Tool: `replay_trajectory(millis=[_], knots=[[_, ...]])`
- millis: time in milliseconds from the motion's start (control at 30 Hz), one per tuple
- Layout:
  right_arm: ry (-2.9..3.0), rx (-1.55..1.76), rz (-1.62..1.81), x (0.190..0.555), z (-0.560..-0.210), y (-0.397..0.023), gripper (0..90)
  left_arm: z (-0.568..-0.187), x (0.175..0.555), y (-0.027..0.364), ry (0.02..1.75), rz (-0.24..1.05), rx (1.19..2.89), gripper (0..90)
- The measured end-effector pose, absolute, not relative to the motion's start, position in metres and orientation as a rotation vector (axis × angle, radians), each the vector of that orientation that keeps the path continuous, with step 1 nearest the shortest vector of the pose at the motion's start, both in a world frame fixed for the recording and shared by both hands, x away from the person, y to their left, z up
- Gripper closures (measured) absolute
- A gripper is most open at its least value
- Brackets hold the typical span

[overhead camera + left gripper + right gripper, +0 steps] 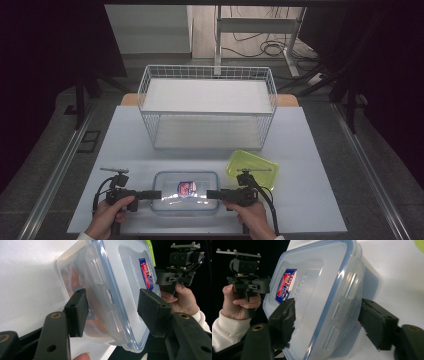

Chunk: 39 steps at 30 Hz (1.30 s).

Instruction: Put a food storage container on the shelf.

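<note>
A clear lidded food container (185, 191) with a blue seal and a red-and-blue label lies on the white tabletop (310, 200), near its front edge, in front of the two-tier wire rack (207, 107). The left tongs (156, 194) straddle its left end and the right tongs (212, 194) its right end; each pair stands parted around the rim, with no pad visibly pressing. A yellow-green lid (253, 168) lies just behind. Judging by this, both approaches are done; clamping and lifting the container, likely toward the rack, remain
</note>
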State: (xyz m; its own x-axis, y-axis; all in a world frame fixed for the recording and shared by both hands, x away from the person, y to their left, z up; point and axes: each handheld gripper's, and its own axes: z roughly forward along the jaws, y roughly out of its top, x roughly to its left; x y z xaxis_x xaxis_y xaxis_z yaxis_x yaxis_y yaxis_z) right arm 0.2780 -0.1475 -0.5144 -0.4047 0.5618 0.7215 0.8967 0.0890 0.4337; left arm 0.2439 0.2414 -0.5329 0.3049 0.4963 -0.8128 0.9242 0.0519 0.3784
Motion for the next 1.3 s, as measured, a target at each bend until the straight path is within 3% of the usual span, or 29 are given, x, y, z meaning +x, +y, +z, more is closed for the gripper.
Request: replay_trajectory(millis=[467, 1300], knots=[[-1.984, -1.377, -1.256, 0.277, -0.511, -0.158, 44.9, -0.528, 0.236, 0.244, 1.304, -0.517, 1.598, 48.7], [-1.990, -1.380, -1.281, 0.267, -0.502, -0.158, 50.8, -0.515, 0.222, 0.241, 1.352, -0.433, 1.575, 52.4]])
